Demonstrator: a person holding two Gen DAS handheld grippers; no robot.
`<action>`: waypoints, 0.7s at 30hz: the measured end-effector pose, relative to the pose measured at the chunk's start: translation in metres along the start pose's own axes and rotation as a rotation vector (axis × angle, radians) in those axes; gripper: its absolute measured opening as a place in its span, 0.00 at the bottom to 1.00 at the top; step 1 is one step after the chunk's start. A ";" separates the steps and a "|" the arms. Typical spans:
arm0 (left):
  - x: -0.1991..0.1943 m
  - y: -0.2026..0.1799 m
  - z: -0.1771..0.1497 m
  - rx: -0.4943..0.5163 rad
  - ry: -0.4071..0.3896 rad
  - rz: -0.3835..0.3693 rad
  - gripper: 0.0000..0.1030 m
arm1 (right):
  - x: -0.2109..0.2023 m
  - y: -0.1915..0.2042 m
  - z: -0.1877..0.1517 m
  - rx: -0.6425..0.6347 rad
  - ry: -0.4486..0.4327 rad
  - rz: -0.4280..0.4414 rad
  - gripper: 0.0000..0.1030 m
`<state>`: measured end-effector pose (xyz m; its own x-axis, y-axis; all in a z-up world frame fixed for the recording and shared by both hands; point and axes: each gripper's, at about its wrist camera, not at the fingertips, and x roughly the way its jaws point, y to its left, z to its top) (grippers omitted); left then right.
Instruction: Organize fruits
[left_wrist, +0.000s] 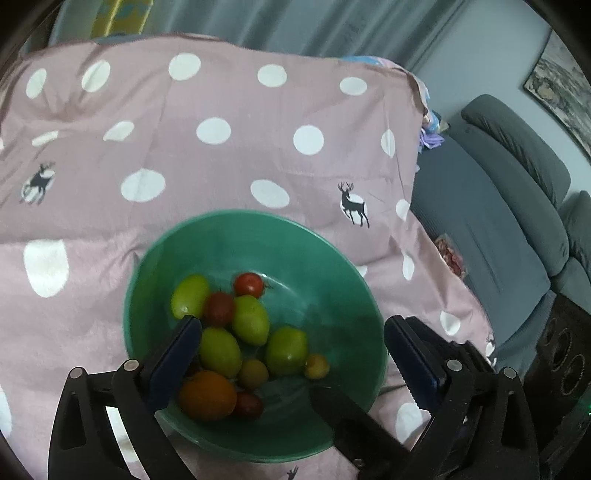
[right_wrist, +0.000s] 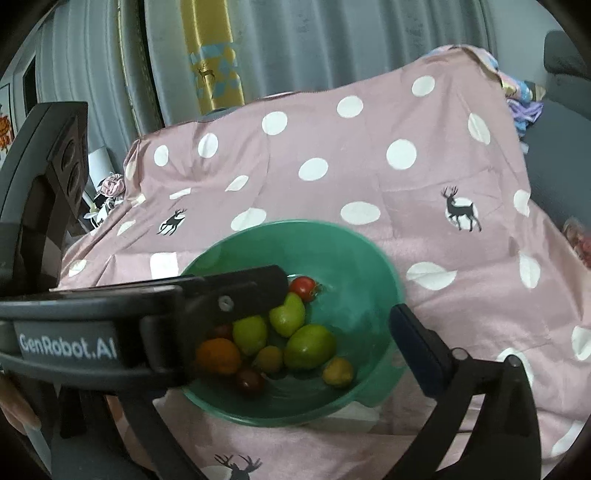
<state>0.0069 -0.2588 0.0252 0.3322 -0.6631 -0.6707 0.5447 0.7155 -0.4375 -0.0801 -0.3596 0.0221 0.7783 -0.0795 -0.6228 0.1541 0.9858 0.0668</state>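
Observation:
A green bowl (left_wrist: 258, 218) stands on the pink dotted cloth and holds several fruits: green ones (left_wrist: 286, 350), an orange (left_wrist: 207, 395), red tomatoes (left_wrist: 248, 284) and small yellow ones (left_wrist: 317, 366). My left gripper (left_wrist: 295, 356) hangs over the bowl with its jaws spread wide, the pads pressing nothing. A black finger (left_wrist: 343, 417) of the right tool pokes in over the bowl's near side. In the right wrist view the bowl (right_wrist: 295, 223) lies ahead, and my right gripper (right_wrist: 295, 350) is open. Its left finger is hidden behind the left tool's finger (right_wrist: 240, 295).
The pink cloth (left_wrist: 221, 166) with white dots and deer covers the table and drops off at the right edge. A grey sofa (left_wrist: 509, 206) stands to the right, with a dark speaker (left_wrist: 561, 354) near it. Grey curtains (right_wrist: 332, 44) hang behind.

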 end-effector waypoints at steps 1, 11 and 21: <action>-0.002 -0.002 -0.001 0.010 -0.010 0.010 0.96 | -0.001 0.001 0.000 -0.009 -0.001 -0.009 1.00; -0.026 -0.021 -0.006 0.098 -0.100 0.070 0.96 | -0.011 0.007 0.002 -0.041 -0.013 -0.038 1.00; -0.061 -0.005 -0.013 0.145 -0.146 0.194 0.96 | -0.023 0.028 0.008 -0.056 -0.043 -0.045 1.00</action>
<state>-0.0260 -0.2190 0.0598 0.5424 -0.5493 -0.6357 0.5613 0.7999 -0.2124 -0.0890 -0.3317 0.0447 0.7970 -0.1291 -0.5900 0.1565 0.9877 -0.0047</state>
